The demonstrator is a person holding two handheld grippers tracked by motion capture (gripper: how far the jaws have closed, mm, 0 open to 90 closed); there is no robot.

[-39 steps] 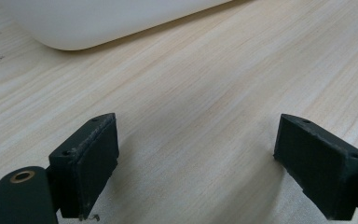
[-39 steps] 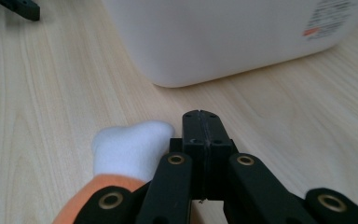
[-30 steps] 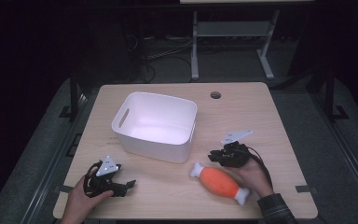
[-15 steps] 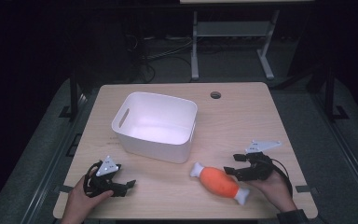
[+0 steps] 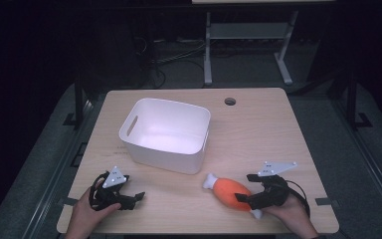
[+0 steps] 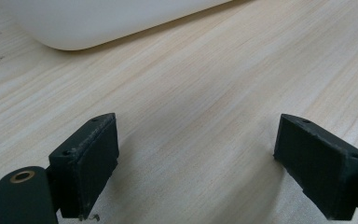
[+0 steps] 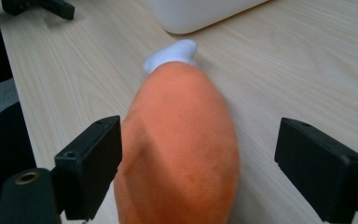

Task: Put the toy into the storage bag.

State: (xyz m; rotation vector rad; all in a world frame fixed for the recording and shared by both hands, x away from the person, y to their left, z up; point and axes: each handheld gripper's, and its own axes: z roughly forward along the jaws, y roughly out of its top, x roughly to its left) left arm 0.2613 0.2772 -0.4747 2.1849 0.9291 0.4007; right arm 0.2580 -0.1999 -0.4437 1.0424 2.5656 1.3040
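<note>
Here's the light wooden table [image 5: 258, 134], and sitting on it toward the back-left is the landmark for everything else: a white plastic bin [image 5: 166, 134], open-topped, with a slot handle cut into its left wall.

In front of the bin and off its right corner lies an orange plush toy [image 5: 231, 192] with white ends, shaped like a drumstick, flat on the table. One white knob points back toward the bin; the other white end pokes out at the front, just beside the right hand [image 5: 293, 216]. The toy is near the bin but not touching it.

The right gripper [image 5: 242, 188] is right there at the toy's far end from the bin. In the right gripper view its black jaws stand wide apart, one on each side of the orange body [image 7: 182, 144]. The left-side jaw sits just against or just beside the plush, I cannot tell which, and the other jaw is clearly off it with bare wood between. So it straddles the toy without pinching it. The bin's rounded lower edge [image 7: 200, 14] shows at the top of that view, beyond the toy's white tip.

Over in front of the bin's left corner, the left gripper [image 5: 135, 198] lies low at the table's front edge, held in the left hand [image 5: 87, 214]. In the left gripper view its jaws are spread wide too, with plain wood grain between them and the bin's curved base [image 6: 102, 23] up ahead.
</note>
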